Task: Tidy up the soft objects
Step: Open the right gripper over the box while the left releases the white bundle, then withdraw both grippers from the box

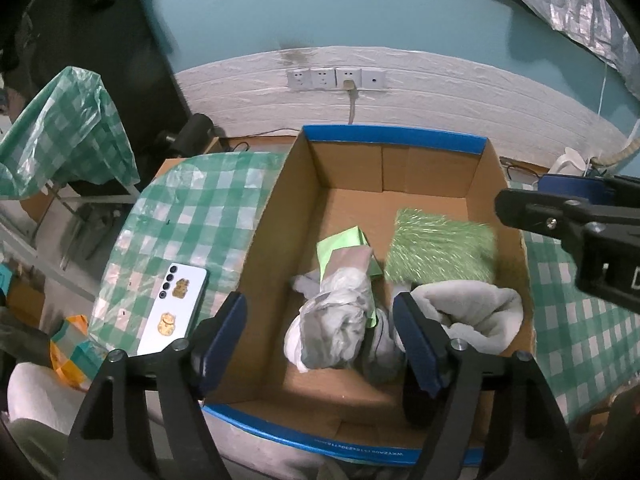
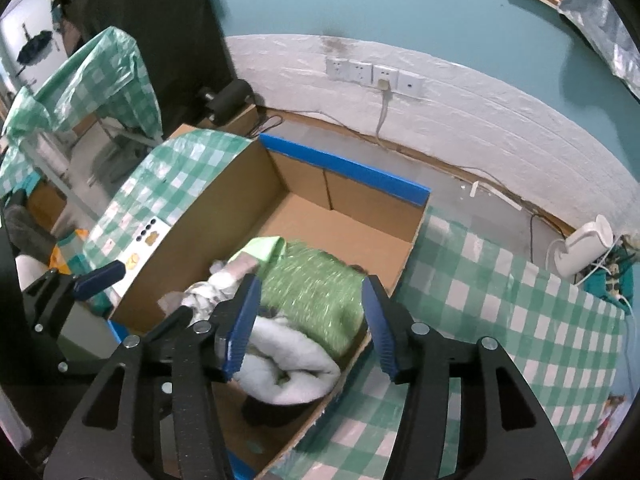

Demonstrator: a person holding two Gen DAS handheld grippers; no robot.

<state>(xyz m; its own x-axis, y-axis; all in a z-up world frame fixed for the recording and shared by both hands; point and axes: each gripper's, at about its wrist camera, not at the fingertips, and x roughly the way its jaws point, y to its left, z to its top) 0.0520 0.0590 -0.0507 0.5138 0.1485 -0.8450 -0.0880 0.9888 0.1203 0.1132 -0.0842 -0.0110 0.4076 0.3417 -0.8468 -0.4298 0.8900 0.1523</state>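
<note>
Cardboard makes up the open brown box with blue-taped rim (image 1: 394,136), which sits on the counter covered in green-and-white checked plastic cloth (image 1: 192,216) and serves as the collecting bin for the soft things. Inside it, toward the near side, lie four items: a shaggy green tinsel cushion (image 1: 440,252) at the right, a folded pale grey fleece blanket (image 1: 476,312) just in front of it, a crumpled grey-white cloth bundle (image 1: 336,320) at the middle, and a light green folded fabric piece (image 1: 344,240) poking out from under that bundle. The far half of the box floor is bare cardboard, so there is room for more.

Both tools hover over the near edge of the box, angled down into it. The left tool (image 1: 320,340) has its blue pads spread wide, with the bundle seen between them but not pressed. The right tool (image 2: 310,320) also stands apart, its pads either side of the cushion and blanket without squeezing either. This looks like a release: the soft pieces rest on the box floor by their own weight.

A white phone with gold stickers (image 1: 174,312) lies on the cloth left of the box, outside it, presumably because it is not a soft thing.
</note>
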